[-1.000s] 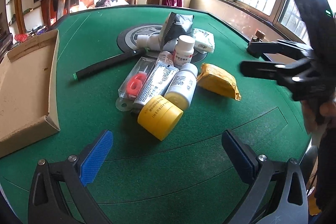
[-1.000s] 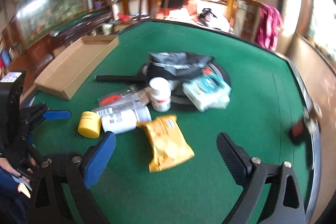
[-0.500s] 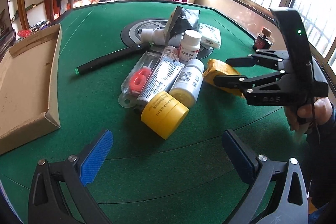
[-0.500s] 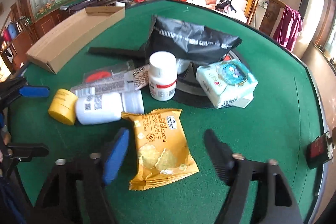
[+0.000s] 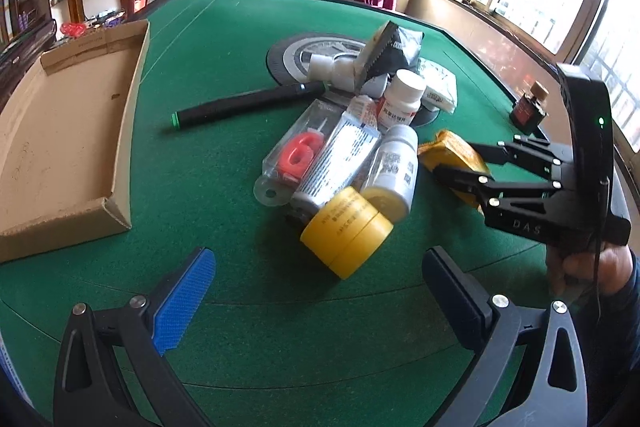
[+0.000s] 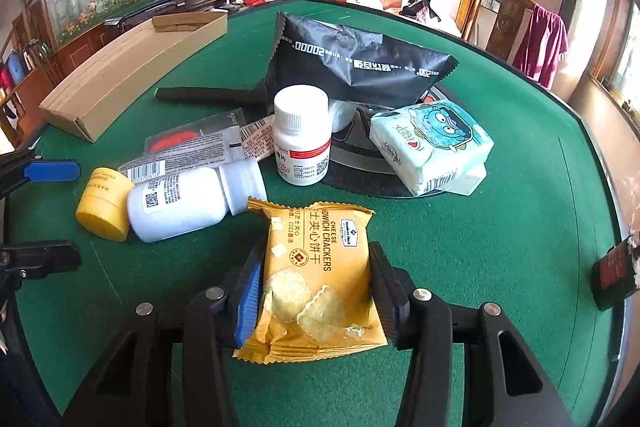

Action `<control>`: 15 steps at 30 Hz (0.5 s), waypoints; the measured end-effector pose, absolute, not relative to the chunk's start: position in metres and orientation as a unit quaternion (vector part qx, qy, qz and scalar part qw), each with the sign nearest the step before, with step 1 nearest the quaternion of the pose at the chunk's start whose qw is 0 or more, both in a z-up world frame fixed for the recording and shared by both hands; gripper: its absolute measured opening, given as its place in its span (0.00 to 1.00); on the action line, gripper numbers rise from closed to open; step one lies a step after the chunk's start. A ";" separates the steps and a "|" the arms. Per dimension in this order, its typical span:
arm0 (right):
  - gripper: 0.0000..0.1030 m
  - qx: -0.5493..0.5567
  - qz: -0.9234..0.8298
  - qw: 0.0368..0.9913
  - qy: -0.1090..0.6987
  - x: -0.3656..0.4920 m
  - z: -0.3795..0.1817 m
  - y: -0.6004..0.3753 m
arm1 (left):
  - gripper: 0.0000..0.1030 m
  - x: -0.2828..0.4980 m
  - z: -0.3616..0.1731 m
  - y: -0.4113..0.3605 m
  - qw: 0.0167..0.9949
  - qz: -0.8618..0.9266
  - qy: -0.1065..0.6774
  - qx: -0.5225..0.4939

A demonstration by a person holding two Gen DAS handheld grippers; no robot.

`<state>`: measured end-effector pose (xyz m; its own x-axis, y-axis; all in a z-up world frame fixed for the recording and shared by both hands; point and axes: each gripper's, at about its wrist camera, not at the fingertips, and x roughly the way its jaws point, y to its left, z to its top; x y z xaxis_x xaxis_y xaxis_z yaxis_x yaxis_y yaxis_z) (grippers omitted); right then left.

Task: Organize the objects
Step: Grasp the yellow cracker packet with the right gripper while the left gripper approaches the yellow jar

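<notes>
- Since a second ago the right gripper [image 6: 316, 287] has come down over the yellow cracker packet [image 6: 314, 275] and its jaws have just been closing, with the packet between them; the heap of things on the green table [image 6: 460, 247] lies as it did.
- The right gripper now has the packet pinched from both sides, blue pad on one edge and black pad on the other; the wrapper bulges between them. The packet seems to rest on the felt, though the near end is hard to read.
- The left gripper [image 5: 316, 303] hangs over bare felt in front of the heap, its jaws spread wide and nothing in them.
- Just beyond the packet lies a white bottle [image 6: 192, 199] on its side, touching a yellow jar [image 6: 104, 203]; an upright white pill bottle [image 6: 302, 135] stands behind them.
- A black foil bag [image 6: 356, 67] leans over the heap, and a light-blue tissue pack [image 6: 432, 143] sits on the round centre plate.
- A shallow cardboard tray [image 5: 60, 143] lies well apart from the heap, at the table's edge.
</notes>
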<state>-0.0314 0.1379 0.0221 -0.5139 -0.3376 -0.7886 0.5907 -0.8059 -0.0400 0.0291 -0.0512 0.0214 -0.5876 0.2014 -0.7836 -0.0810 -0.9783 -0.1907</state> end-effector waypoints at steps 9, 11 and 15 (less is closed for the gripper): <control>0.47 0.418 -0.860 0.263 0.130 -0.036 0.023 0.146 | 0.78 0.018 0.025 -0.017 0.110 0.887 0.071 -0.444; 0.47 0.418 -0.860 0.263 0.132 -0.035 0.022 0.145 | 0.59 0.015 0.022 -0.015 0.109 0.883 0.080 -0.450; 0.47 0.417 -0.860 0.263 0.135 -0.035 0.022 0.144 | 0.55 0.008 0.014 -0.019 0.110 0.876 0.077 -0.463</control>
<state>-0.0347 0.1439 0.0216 -0.5140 -0.3394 -0.7878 0.5643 -0.8255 -0.0125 0.0081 -0.0192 0.0141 -0.5465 0.1216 -0.8286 -0.2636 -0.9641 0.0324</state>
